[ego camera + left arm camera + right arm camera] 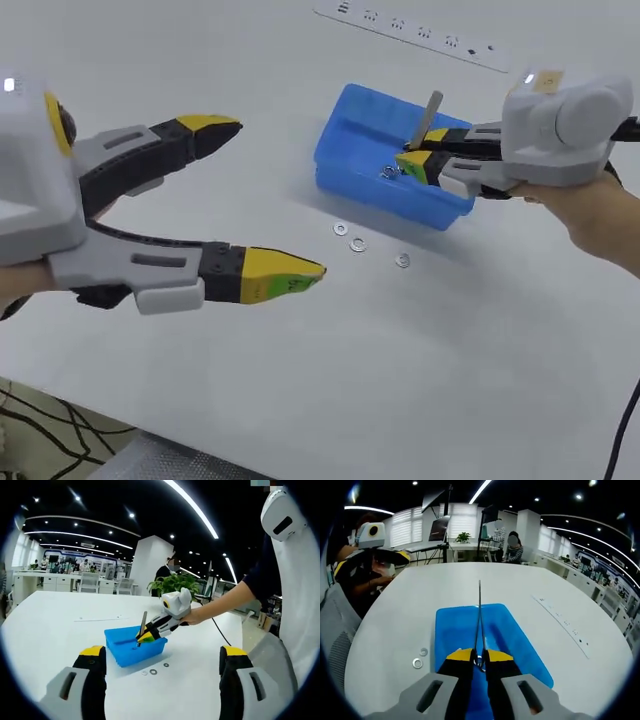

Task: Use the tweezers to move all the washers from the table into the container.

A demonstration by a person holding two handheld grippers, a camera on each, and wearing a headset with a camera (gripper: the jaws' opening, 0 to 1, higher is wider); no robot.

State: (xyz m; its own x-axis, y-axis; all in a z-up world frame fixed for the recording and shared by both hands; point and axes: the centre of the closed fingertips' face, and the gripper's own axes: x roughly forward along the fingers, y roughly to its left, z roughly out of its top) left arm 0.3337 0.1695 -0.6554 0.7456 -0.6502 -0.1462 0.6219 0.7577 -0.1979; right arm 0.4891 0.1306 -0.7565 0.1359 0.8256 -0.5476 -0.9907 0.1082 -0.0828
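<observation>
over the blue container [352, 128] at 1 o'clock in the head view, the r gripper [412, 165] is clamped on the tweezers [431, 115], w/ a washer [388, 173] at their lower tip above the container's inside. three more washers [357, 244] lie on the table [450, 350] just off its 6 o'clock side. l gripper [278, 198], at 9 o'clock, hangs w/ jaws spread wide, gripping nothing

A white table [300, 380] stands in an open office with ceiling light strips [192, 507], desks [60, 582] and a potted plant [172, 584].
</observation>
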